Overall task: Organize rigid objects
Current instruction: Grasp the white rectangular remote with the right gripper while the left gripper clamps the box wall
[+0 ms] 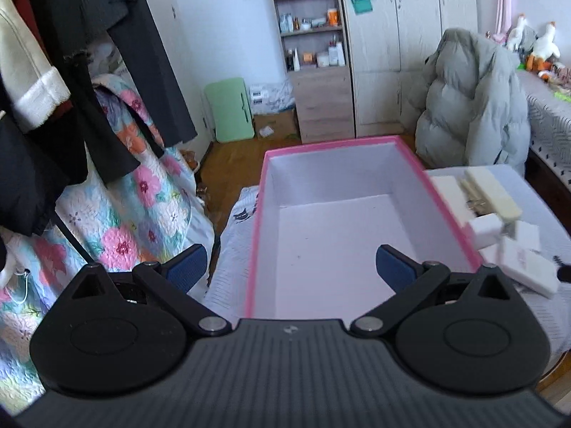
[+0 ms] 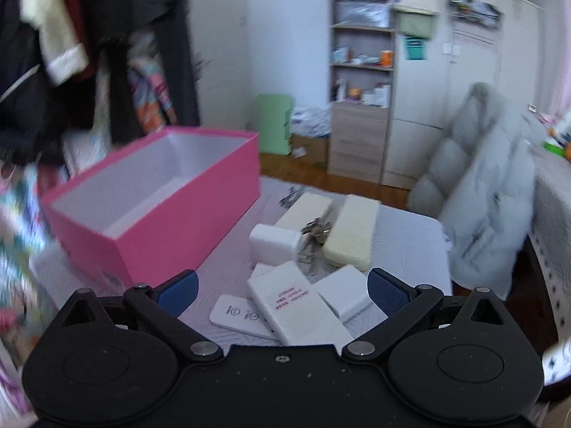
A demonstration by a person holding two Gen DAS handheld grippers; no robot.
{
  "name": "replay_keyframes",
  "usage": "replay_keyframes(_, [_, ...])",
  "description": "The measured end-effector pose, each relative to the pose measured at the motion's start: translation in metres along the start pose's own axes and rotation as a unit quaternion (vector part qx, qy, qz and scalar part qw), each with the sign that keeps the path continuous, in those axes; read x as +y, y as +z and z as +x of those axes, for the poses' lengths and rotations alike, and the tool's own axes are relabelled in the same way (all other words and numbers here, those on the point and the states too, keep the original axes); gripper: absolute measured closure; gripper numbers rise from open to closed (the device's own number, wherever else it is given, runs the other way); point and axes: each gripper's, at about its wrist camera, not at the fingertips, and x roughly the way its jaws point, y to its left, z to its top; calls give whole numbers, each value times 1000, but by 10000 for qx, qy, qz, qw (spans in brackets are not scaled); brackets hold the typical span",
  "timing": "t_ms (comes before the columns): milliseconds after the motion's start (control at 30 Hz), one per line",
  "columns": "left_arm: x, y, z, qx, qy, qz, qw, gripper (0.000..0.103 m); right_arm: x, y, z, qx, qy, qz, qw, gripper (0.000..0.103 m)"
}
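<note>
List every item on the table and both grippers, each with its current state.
pink box: open, empty
left gripper: open, over the box
right gripper: open, above the pile
white charger block: outside the box
two cream cases: flat, side by side
keys: between the cases

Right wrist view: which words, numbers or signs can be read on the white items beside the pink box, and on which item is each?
White slab: three lines of red print, too blurred to read.
Flat white remote: grey marks that look like "10 10", not certain.
Teal bag on the wardrobe: lines of print, too small to read.
Pink box, cream bars: no text visible.
</note>
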Motion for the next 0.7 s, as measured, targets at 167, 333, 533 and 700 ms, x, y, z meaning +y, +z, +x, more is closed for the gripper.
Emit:
replay_keyframes(167, [17, 7, 47, 396, 111, -38, 9991, 16, 4, 10, 32, 581, 182, -458, 9971, 9])
replay_keyframes(333, [34, 6, 91, 896, -65, -343, 9954, 25, 5, 9, 59, 1108, 196, -943, 9892, 25])
replay_keyframes(533, [32, 8, 123, 1048, 149, -207, 9942, 25, 4, 11, 79, 1563, 239, -1350, 9781, 36])
replay_keyframes(700, [22, 12, 134, 991, 210, 108, 9948, 43, 5, 17, 83, 1586, 283, -1607, 9738, 36])
